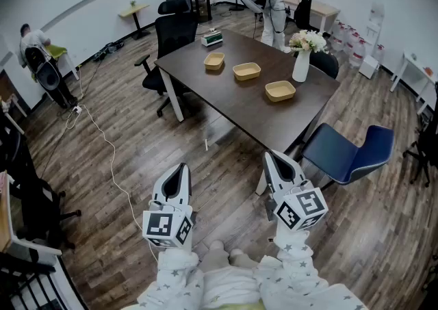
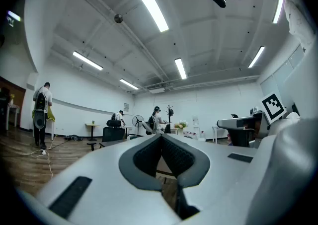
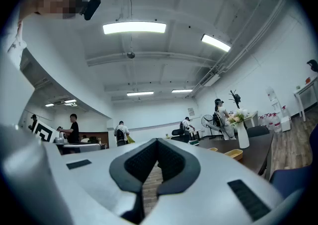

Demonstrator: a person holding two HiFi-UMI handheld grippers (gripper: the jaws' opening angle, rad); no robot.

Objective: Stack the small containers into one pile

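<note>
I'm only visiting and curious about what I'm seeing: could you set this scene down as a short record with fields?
Containers: three small tan containers, apart in a row, none stacked
Surface: dark table
Also on it: white vase of flowers, small green box
Left gripper: shut, empty, short of the table
Right gripper: shut, empty, short of the table
Nearby: blue chair

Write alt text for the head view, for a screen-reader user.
The left gripper and right gripper, both shut and empty, are held over a wood floor, short of a dark table. Three small tan containers sit apart in a row on it, unstacked, near a white vase of flowers.
</note>
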